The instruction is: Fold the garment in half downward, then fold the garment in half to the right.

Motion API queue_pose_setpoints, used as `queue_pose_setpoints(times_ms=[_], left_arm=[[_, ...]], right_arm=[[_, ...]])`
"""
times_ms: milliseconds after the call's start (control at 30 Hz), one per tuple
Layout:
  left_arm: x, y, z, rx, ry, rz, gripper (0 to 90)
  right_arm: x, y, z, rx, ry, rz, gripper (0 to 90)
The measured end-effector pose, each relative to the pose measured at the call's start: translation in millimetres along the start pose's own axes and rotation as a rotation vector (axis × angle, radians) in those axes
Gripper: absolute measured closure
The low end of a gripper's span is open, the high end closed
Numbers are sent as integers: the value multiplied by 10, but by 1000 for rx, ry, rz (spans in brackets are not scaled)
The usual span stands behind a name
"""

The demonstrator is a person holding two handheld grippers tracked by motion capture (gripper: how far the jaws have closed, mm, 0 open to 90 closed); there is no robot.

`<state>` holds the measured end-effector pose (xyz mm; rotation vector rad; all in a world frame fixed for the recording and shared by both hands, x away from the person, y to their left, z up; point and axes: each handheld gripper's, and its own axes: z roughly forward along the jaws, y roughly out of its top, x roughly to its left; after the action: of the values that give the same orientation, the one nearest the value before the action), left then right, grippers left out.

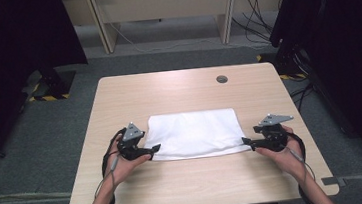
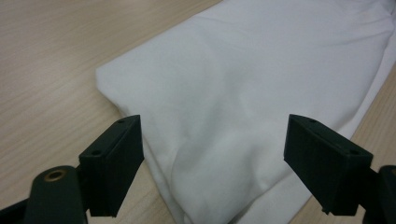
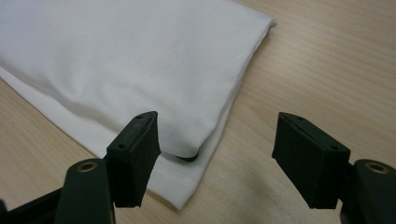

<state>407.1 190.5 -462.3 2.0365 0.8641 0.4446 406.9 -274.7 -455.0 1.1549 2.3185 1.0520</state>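
The left tongs [image 1: 154,148] are standing wide open at the near left corner of the folded white cloth [image 1: 195,133], gripping nothing. The right tongs [image 1: 246,141] are gaping at its near right corner, also empty. The cloth is lying flat mid-desk [image 1: 178,89]. The right gripper view is showing a small dark spot [image 3: 188,157] under the cloth's [image 3: 140,60] corner layers; the left gripper view is showing the cloth's [image 2: 261,79] stacked edges.

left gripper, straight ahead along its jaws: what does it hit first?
Most likely the folded white cloth. The left gripper is open, its jaws spread either side of the cloth's near corner, pointing in over it. Depth is unclear, but nothing else lies in that line before the cloth on the table.
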Motion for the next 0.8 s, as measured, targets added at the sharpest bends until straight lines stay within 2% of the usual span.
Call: queue_pose_setpoints(times_ms=[133, 533, 800], left_arm=[[7, -1, -15, -2, 0, -3, 191], [32, 14, -42, -8, 2, -4, 194], [191, 119, 8, -12, 16, -17, 210]], right_arm=[[-31, -44, -53, -11, -5, 21, 312], [-59, -55, -103, -33, -9, 29, 307], [-17, 25, -68, -39, 0, 9, 295]])
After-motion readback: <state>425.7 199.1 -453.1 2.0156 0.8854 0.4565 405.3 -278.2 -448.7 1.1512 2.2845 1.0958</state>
